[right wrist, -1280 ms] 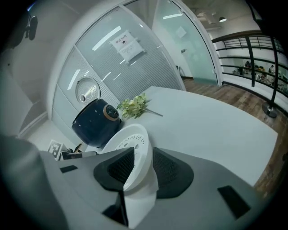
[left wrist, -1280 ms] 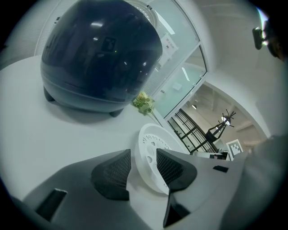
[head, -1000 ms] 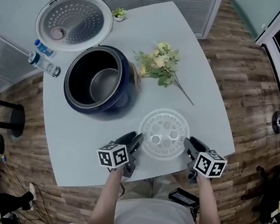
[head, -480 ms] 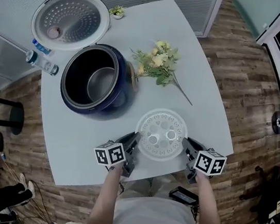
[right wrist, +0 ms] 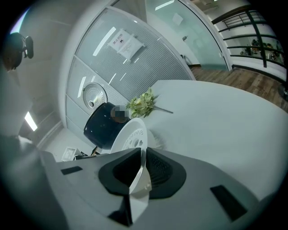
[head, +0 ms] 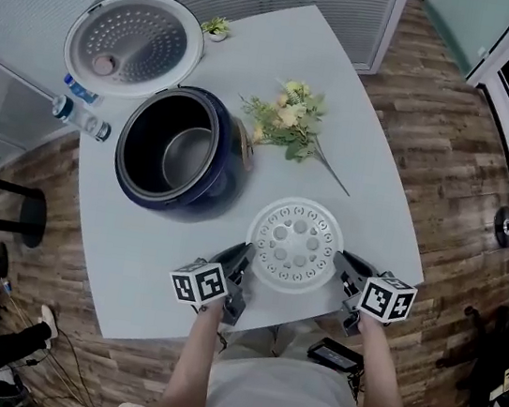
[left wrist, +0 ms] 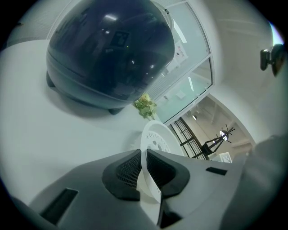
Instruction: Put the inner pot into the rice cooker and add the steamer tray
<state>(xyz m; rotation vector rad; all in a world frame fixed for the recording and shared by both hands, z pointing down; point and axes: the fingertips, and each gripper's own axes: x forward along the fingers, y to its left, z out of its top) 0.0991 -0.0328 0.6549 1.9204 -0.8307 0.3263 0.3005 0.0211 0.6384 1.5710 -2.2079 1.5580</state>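
Steamer tray (head: 296, 244): at near edge of table (head: 379, 193), well apart from rice cooker (head: 224, 182); inner pot (head: 189, 152) already seated. Left gripper (head: 240, 262) and right gripper (head: 345, 266), jaws just closed, pinch opposite rims. Hazard: thin rim may slip under an uneven lift, tilting the tray.

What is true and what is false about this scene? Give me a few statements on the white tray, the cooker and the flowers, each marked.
1. Both grippers hold the steamer tray by its rim. True: the fingers of the left gripper and the right gripper have just been closing and now pinch opposite edges.
2. The rice cooker has its lid shut. False: the lid stands swung open.
3. The tray sits inside the cooker. False: it is by the near edge of the table, apart from the cooker.
4. Flowers lie on the table. True.
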